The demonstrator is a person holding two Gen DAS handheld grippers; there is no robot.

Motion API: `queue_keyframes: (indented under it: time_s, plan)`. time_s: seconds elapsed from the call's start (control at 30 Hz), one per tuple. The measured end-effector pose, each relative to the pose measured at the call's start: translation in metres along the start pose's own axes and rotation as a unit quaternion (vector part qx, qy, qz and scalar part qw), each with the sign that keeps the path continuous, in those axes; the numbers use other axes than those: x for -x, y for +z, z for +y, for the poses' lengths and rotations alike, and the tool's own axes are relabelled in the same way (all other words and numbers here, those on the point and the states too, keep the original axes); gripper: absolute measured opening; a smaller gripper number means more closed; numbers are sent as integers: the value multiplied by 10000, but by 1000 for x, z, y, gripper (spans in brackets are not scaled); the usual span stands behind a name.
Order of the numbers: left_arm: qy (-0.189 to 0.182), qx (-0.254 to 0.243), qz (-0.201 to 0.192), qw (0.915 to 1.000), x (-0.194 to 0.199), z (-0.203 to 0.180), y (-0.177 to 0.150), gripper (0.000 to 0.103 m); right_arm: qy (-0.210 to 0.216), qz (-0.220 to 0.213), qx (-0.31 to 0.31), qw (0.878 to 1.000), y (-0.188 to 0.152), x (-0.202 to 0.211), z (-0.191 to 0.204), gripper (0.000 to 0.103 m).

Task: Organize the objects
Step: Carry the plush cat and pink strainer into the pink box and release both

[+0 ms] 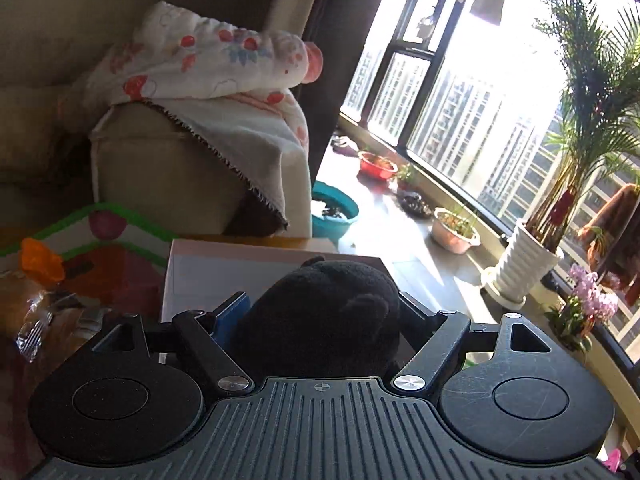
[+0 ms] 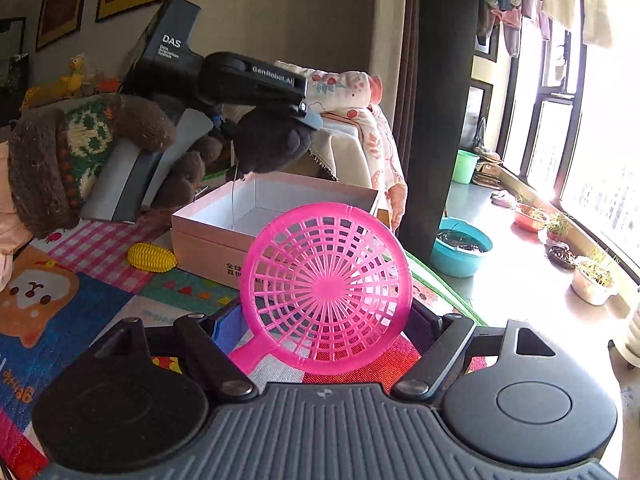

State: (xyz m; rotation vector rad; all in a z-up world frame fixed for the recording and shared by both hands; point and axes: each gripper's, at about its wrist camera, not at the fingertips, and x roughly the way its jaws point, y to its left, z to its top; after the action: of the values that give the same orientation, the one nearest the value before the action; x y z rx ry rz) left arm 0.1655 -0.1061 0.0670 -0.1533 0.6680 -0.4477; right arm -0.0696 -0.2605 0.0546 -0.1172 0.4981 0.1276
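- Sunlit living room, bright play mat [image 2: 80, 292] underneath;
- left gripper [image 2: 280, 120] clamps the black plush [image 1: 320, 312] over the open box [image 2: 276, 208], poised for dropping;
- right gripper [image 2: 328, 332] grips the pink strainer [image 2: 326, 292], box just ahead.

Black plush toy [image 1: 320, 312] above open box [image 2: 256, 204]; pink strainer [image 2: 326, 290] upright.

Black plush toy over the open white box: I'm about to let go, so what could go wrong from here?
The black plush toy, gripped by the left tool, hangs near the far-left corner of the white cardboard box, so it might catch the rim. The pink plastic strainer in the right tool stands close to the box and could bump it.
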Motion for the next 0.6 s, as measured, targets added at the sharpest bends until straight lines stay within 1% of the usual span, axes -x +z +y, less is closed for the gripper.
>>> queue_keyframes:
  time_s: [0.07, 0.1, 0.13, 0.17, 0.2, 0.27, 0.33, 0.4, 0.5, 0.53, 0.6]
  plan:
    - [105, -141, 175, 9997, -3, 5, -14, 81, 16, 13, 0, 10000, 0, -4, -2, 80]
    - [-10, -164, 169, 9997, -1, 8, -18, 85, 14, 21, 7, 10000, 1, -6, -2, 80]
    - [-77, -174, 194, 9996, 2, 12, -20, 83, 16, 28, 10, 10000, 2, -8, -2, 80]
    - [-40, -187, 213, 9996, 6, 14, -22, 80, 28, 41, 13, 10000, 4, -11, -3, 80]
    - [-7, -188, 166, 9997, 10, 16, -22, 80, 30, 52, 16, 10000, 6, -12, -2, 80]
    - [-30, -79, -172, 9998, 29, 23, -20, 80, 18, 36, 52, 10000, 13, -15, -2, 80]
    - [-134, 54, -534, 9985, 55, 29, -17, 80, -20, -67, 107, 9999, 23, -16, -3, 80]
    - [-162, 169, -827, 9963, 82, 36, -17, 80, -46, -236, 111, 9996, 41, -17, -6, 80]
    - [-87, 164, -1056, 9942, 112, 44, -25, 80, -14, -396, -139, 9991, 75, -33, -15, 80]
    - [-49, 60, -1069, 9942, 120, 45, -31, 80, -3, -412, -284, 9987, 86, -40, -18, 80]
    - [101, -303, -975, 9947, 130, 44, -44, 80, 52, -356, -636, 9973, 109, -62, -22, 81]
